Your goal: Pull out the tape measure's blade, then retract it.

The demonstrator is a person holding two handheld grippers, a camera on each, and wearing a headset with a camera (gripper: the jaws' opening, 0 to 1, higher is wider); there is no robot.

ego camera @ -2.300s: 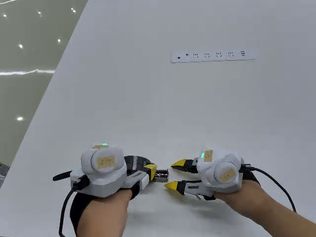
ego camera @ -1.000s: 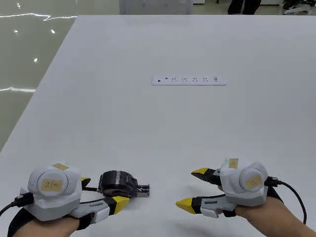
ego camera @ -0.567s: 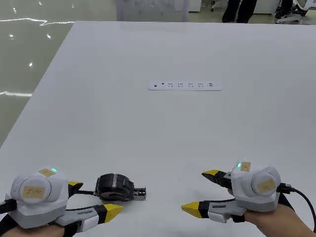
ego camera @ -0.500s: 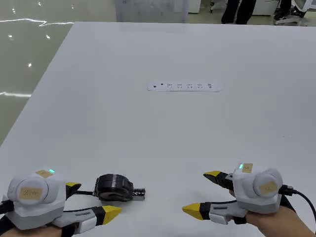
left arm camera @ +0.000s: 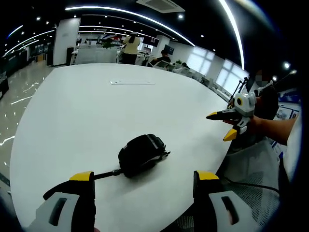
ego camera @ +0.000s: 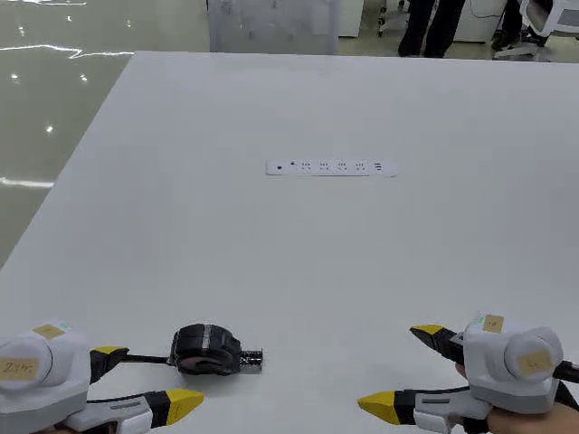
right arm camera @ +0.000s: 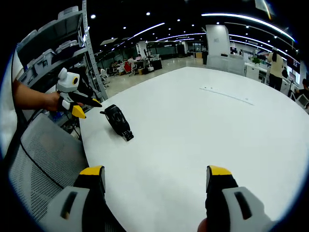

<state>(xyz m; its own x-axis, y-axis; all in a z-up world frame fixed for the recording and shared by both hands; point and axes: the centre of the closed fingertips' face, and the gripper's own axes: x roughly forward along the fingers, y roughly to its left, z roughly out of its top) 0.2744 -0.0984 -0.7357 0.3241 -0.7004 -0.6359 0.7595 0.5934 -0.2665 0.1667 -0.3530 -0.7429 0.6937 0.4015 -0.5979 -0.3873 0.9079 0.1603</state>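
Note:
The black tape measure (ego camera: 206,349) lies on the white table (ego camera: 271,253) near its front edge, with its blade in and a thin strap trailing to the left. My left gripper (ego camera: 149,375) is open just left of it and apart from it. My right gripper (ego camera: 401,366) is open well off to the right with nothing between its fingers. In the left gripper view the tape measure (left arm camera: 141,153) lies ahead of the open left gripper (left arm camera: 145,176), and the right gripper (left arm camera: 223,124) shows further off. In the right gripper view the tape measure (right arm camera: 117,121) lies far ahead of the right gripper (right arm camera: 155,170), near the left gripper (right arm camera: 87,108).
A white power strip (ego camera: 331,167) lies flat at the table's middle. People stand beyond the far edge (ego camera: 434,23). A grey mesh chair (right arm camera: 38,164) sits by the table's near edge. Glossy floor lies off the table's left side.
The left gripper has let go of the tape measure and drawn back to the left. The right gripper has pulled away to the right. The head camera has tilted up.

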